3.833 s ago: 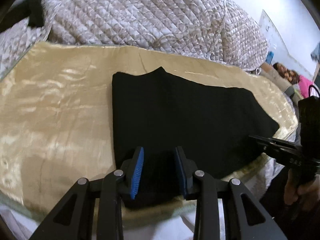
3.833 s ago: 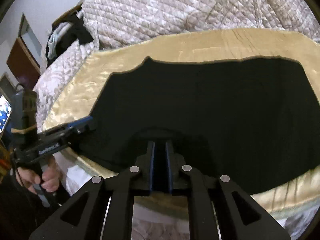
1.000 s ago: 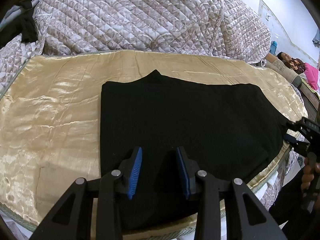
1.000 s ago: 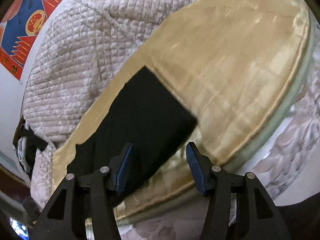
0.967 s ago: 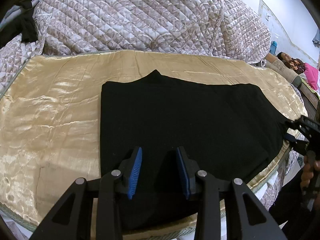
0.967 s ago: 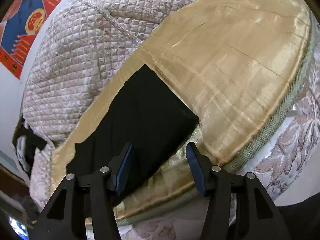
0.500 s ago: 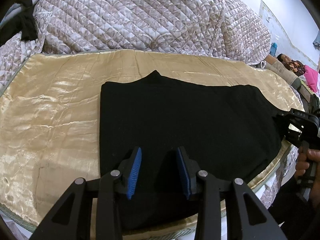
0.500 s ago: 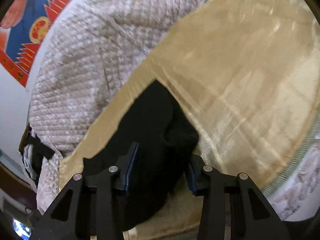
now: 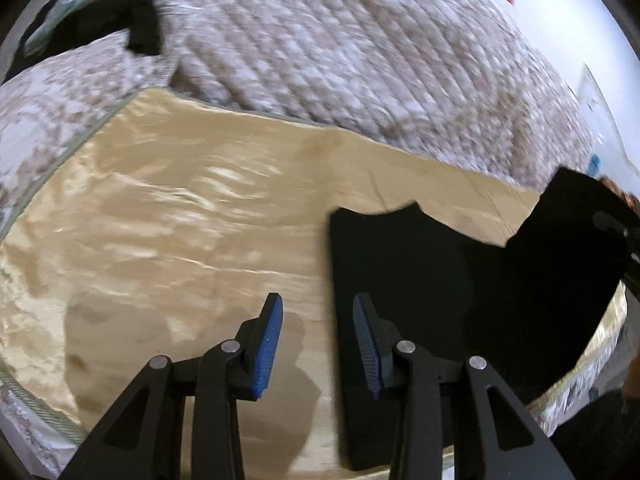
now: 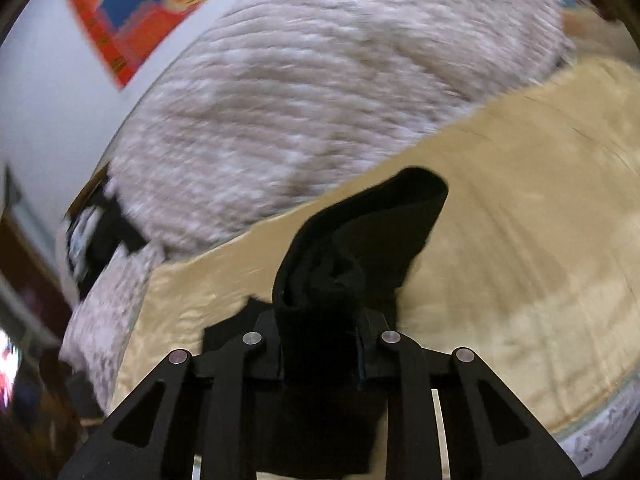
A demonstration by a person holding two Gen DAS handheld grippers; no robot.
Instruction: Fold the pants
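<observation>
The black pants [image 9: 420, 280] lie folded flat on the gold satin cover [image 9: 160, 220]. Their right end is raised off the bed toward the right gripper [image 9: 618, 236] at the frame's edge. In the right wrist view, my right gripper [image 10: 320, 344] has its jaws closing on a bunched end of the pants [image 10: 360, 240], and the cloth stands up in a fold between the fingers. My left gripper [image 9: 318, 340] is open above the pants' left edge. Its blue pads [image 9: 268, 340] hold nothing.
A quilted beige blanket [image 9: 340, 60] is heaped along the back of the bed. Dark clothes [image 9: 100, 12] sit at the far left corner. A red and blue poster [image 10: 168, 4] hangs on the wall. The bed's front edge [image 9: 36, 396] runs just below the grippers.
The right gripper's jaws closed on the pants' right end and lifted it off the cover. The left gripper shifted left, from over the pants' middle to their left edge.
</observation>
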